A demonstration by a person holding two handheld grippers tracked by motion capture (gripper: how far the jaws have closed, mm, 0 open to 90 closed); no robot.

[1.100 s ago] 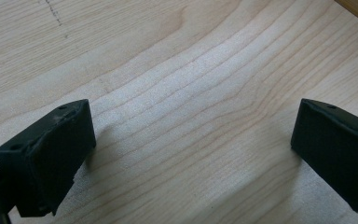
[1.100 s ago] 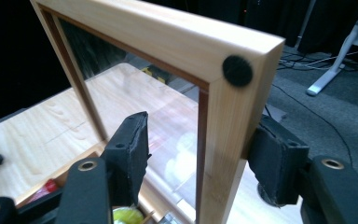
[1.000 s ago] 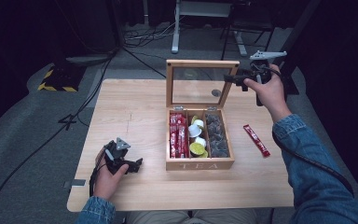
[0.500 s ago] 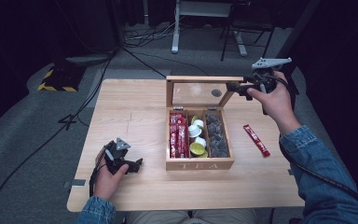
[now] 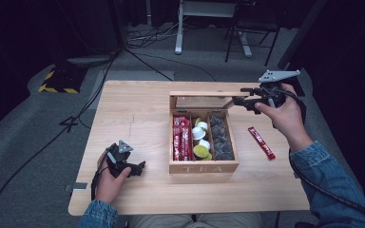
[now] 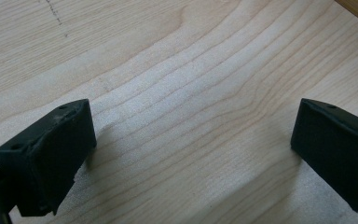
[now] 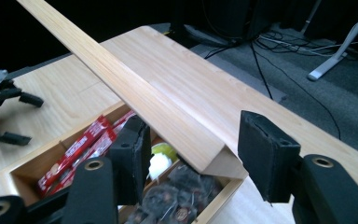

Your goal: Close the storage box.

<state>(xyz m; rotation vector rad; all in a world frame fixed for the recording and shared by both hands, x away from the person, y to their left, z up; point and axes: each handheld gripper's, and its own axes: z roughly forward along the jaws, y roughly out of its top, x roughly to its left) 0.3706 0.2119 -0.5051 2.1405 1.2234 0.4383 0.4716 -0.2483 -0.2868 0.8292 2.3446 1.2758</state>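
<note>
**Wooden tea box with its lid partly up**

Pale wood makes the big flat table (image 5: pixel 138 109), and everything sits on it. Near the middle stands the light wooden tea box (image 5: pixel 203 166) with the word TEA on its front. Its wooden lid with a clear window (image 5: pixel 202 99) is tilted up at the back of the box.

Inside the box are three rows. The red long packets (image 5: pixel 181 137) lie in the left row. The round white and green cups (image 5: pixel 201 142) fill the middle row. The dark tea bags (image 5: pixel 221 137) fill the right row. One more red packet (image 5: pixel 261 142) lies flat on the table, just to the right of the box and not touching it.

The right gripper (image 5: pixel 240 100) is held up at the right end of the lid. In the right gripper view its black jaws are spread, one on each side of the lid's corner (image 7: pixel 214 161), with gaps showing.

The left gripper (image 5: pixel 135 168) rests low at the front left of the table, well apart from the box. In the left gripper view its jaws are spread wide over bare wood (image 6: pixel 191 121).
</note>
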